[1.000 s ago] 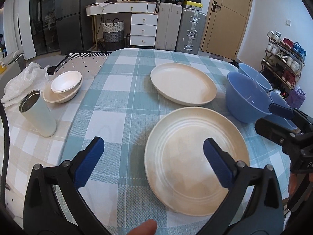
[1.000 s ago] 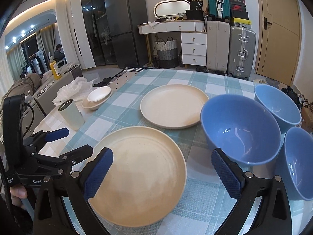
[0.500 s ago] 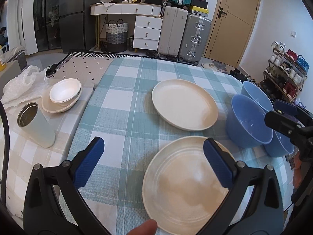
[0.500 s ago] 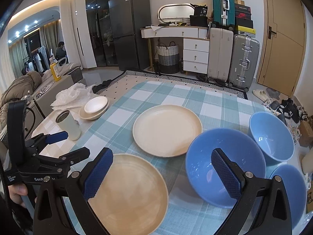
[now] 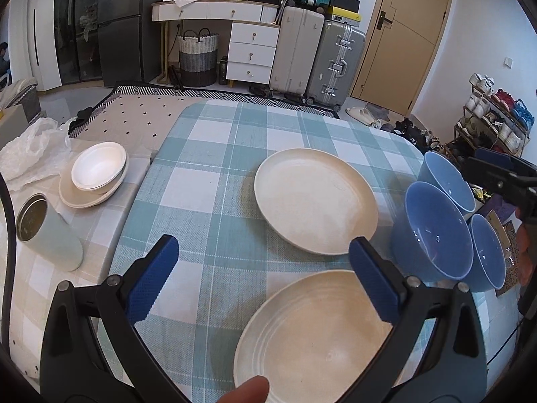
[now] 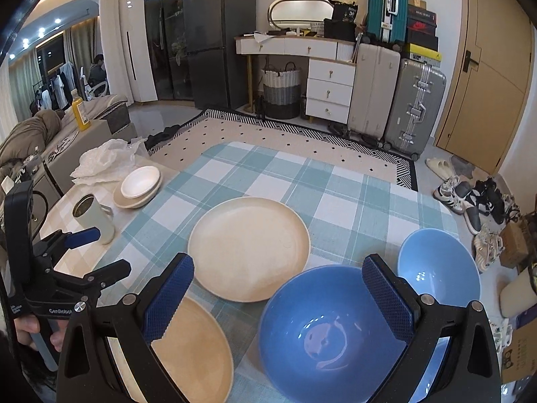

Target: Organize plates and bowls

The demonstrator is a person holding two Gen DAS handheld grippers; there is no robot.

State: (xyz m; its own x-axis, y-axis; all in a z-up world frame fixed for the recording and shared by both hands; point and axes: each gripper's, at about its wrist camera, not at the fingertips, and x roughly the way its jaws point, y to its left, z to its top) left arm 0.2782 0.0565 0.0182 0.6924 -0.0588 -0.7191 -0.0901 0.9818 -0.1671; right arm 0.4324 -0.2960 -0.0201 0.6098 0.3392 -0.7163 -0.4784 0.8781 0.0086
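Observation:
Two cream plates lie on the checked tablecloth: a far plate [image 5: 313, 201] [image 6: 248, 247] and a near plate [image 5: 312, 339] [image 6: 191, 346]. Three blue bowls stand at the right: a big one [image 5: 436, 231] [image 6: 329, 332], a far one [image 5: 446, 178] [image 6: 436, 265] and a near one [image 5: 486, 255]. My left gripper [image 5: 265, 278] is open and empty, above the near plate's far edge. My right gripper [image 6: 278, 299] is open and empty, above the big bowl's left rim.
A white bowl on a cream plate [image 5: 97, 174] [image 6: 139, 184] and a pale green mug [image 5: 43, 231] [image 6: 94, 213] stand on the side table at the left, with a plastic bag [image 5: 30, 147] behind. The table's right edge runs beside the bowls.
Both grippers have pulled back and risen from the dishes; the plates and bowls sit lower and smaller in both views. Nothing was taken hold of.

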